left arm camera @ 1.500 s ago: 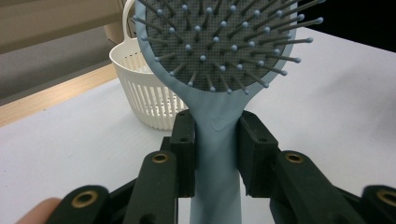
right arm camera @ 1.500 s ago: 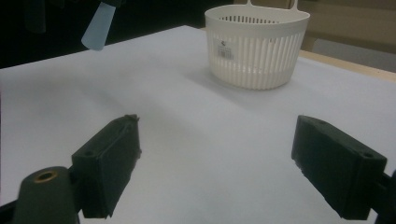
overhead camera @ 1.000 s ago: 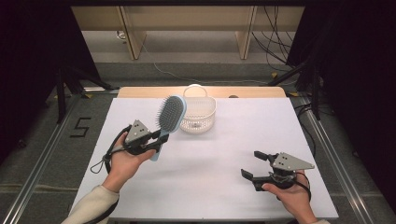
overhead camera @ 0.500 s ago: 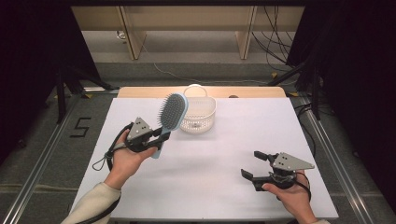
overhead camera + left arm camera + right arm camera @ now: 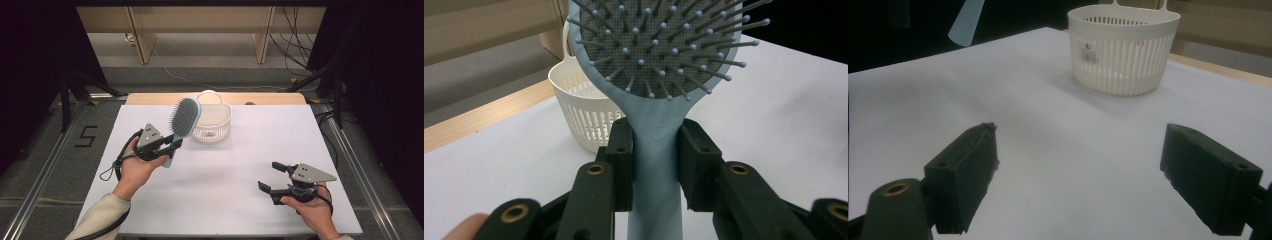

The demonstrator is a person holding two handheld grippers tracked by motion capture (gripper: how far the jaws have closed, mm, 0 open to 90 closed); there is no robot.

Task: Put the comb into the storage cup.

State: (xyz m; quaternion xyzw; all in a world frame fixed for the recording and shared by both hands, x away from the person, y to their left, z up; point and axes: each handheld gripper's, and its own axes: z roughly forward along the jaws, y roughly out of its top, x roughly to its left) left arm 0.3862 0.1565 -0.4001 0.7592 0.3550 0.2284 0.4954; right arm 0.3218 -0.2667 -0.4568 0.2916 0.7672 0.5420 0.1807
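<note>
A light-blue hairbrush with a grey bristle pad is held up off the white table, head up and tilted toward the basket. My left gripper is shut on its handle; in the left gripper view both black pads press the handle just below the head. A white slatted basket stands at the back middle of the table, right behind the brush. My right gripper rests low at the front right, open, with nothing between its jaws. The brush's handle end hangs at the upper left of the right gripper view.
The basket carries a small label and has a loop handle at its rim. Beyond the table's wooden far edge are floor, cables and stand legs. Bare white tabletop lies between the two hands.
</note>
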